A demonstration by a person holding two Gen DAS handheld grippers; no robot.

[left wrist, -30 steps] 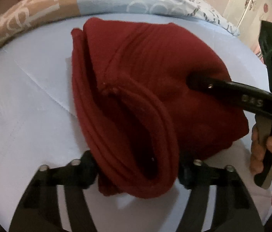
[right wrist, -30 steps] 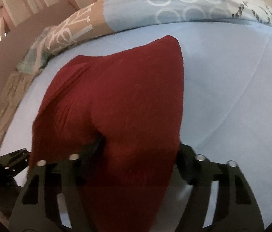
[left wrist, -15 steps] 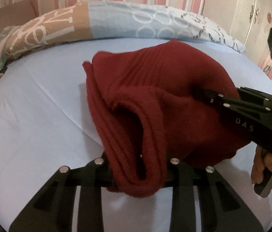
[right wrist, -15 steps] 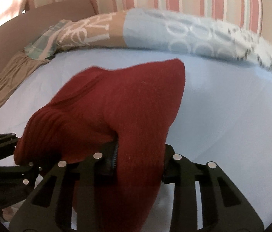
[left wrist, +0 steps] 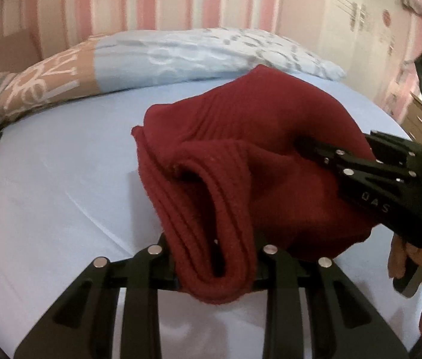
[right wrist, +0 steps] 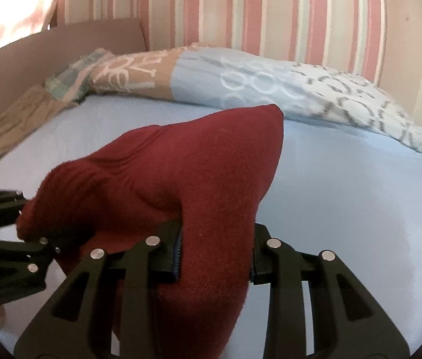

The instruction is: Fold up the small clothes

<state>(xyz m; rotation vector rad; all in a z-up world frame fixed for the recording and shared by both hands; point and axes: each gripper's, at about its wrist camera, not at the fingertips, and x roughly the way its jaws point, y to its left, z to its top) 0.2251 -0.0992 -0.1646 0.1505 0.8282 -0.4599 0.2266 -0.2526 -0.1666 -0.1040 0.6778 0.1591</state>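
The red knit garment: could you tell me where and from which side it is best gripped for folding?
Grip the red knit garment at its thick ribbed hem, as the left gripper does from the near edge; those stacked layers fill the jaws. The right gripper pinches the plain knit from the other near end, so the cloth hangs between both over the blue sheet.

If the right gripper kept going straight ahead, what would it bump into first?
The right gripper is already shut on the red knit. Pushing on, it would probably meet the blue sheet, then the patterned quilt; depth is unclear.
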